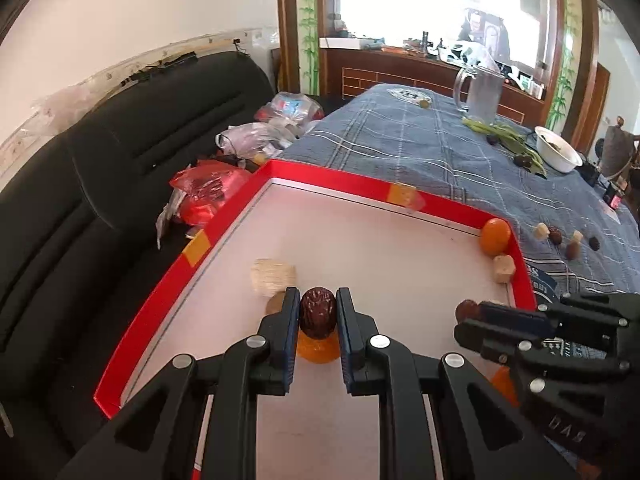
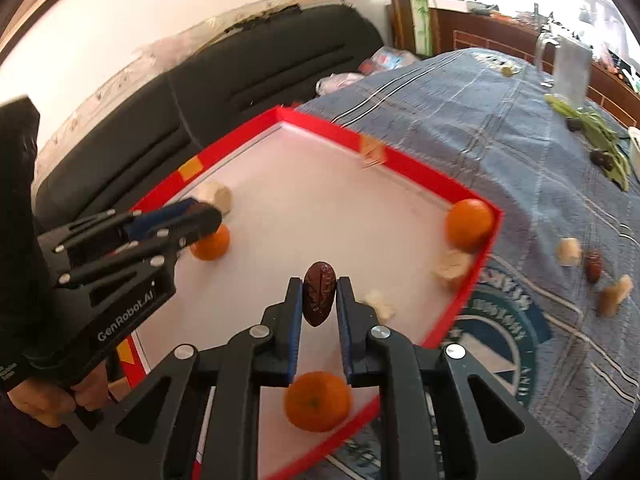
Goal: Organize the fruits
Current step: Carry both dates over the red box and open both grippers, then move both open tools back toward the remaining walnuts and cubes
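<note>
A red-rimmed white tray (image 1: 224, 236) (image 2: 404, 164) lies on a blue plaid cloth. My left gripper (image 1: 318, 312) is shut on a dark red date (image 1: 318, 310) above an orange (image 1: 316, 350) in the tray. My right gripper (image 2: 319, 300) is shut on another date (image 2: 319, 298) over the tray; it also shows in the left wrist view (image 1: 472, 316). Oranges (image 2: 468, 224) (image 2: 318, 400) (image 2: 212, 244) and pale chunks (image 1: 272, 276) (image 2: 452, 266) lie in the tray. Loose dates (image 1: 572, 250) and pale chunks (image 2: 570, 252) lie on the cloth to the right.
A black sofa (image 1: 100, 184) with plastic bags (image 1: 208, 192) stands left of the tray. A glass jug (image 1: 482, 94), green beans (image 1: 504, 136) and a white bowl (image 1: 558, 154) sit at the cloth's far end.
</note>
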Demonstrator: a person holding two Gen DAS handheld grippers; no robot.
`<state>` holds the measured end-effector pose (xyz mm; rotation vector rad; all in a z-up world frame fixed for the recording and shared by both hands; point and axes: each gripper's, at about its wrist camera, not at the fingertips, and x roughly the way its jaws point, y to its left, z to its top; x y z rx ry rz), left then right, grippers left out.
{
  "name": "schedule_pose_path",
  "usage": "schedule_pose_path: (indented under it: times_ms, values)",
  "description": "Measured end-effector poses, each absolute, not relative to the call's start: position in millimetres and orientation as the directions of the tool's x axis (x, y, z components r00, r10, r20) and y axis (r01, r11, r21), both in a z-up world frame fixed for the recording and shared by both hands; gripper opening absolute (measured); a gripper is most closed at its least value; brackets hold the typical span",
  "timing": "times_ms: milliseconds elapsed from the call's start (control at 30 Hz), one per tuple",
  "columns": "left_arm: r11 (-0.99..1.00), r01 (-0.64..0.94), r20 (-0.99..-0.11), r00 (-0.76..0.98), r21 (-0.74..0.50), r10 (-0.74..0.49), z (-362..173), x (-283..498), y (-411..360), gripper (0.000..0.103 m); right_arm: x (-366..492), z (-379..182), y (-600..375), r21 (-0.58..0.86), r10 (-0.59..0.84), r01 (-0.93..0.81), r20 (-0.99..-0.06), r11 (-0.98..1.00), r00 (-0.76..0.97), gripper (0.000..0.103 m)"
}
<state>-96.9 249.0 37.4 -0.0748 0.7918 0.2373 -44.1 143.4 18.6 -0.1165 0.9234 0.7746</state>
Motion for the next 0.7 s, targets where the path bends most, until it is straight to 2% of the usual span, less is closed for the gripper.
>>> schedule_pose_path:
  times_ms: [67, 167, 233, 333, 400, 433, 467, 700]
  values:
    - [0.967, -0.251, -0.705, 0.680, 0.034, 0.201, 38.2, -98.5, 249.9, 0.017, -45.8, 17.1, 148.2, 0.220, 0.549, -0.653, -0.757, 0.725, 0.354, 0.019]
    - [0.964, -0.264, -0.705, 0.676, 0.040, 0.214, 38.7, -98.1, 251.6, 0.025, -48.9, 16.4, 152.1, 0.221, 0.550, -0.661, -0.762, 0.717, 0.342, 0.019]
    - [0.958, -0.284, -0.709, 0.667, 0.044, 0.230, 38.4, -96.6, 252.4, 0.054, -49.6, 17.7, 153.2, 0.220, 0.552, -0.667, -0.762, 0.711, 0.337, 0.019]
    - [0.951, -0.303, -0.697, 0.671, 0.057, 0.255, 41.4, -98.3, 250.3, 0.068, -48.5, 21.5, 149.3, 0.240, 0.571, -0.672, -0.754, 0.701, 0.326, 0.022]
    - [0.949, -0.307, -0.692, 0.671, 0.065, 0.265, 44.5, -97.1, 246.2, 0.075, -47.2, 26.0, 140.7, 0.249, 0.581, -0.668, -0.743, 0.701, 0.333, 0.032]
    - [0.949, -0.307, -0.690, 0.673, 0.066, 0.266, 45.1, -96.5, 244.7, 0.075, -46.2, 28.8, 135.1, 0.252, 0.585, -0.662, -0.735, 0.705, 0.343, 0.043]
    - [0.951, -0.301, -0.688, 0.675, 0.073, 0.267, 46.7, -95.4, 240.6, 0.075, -45.6, 31.3, 130.9, 0.254, 0.587, -0.657, -0.728, 0.710, 0.355, 0.049]
    - [0.971, -0.205, -0.669, 0.705, 0.126, 0.235, 60.2, -79.5, 196.9, 0.078, -24.6, 50.0, 64.7, 0.237, 0.557, -0.571, -0.673, 0.786, 0.487, 0.050]
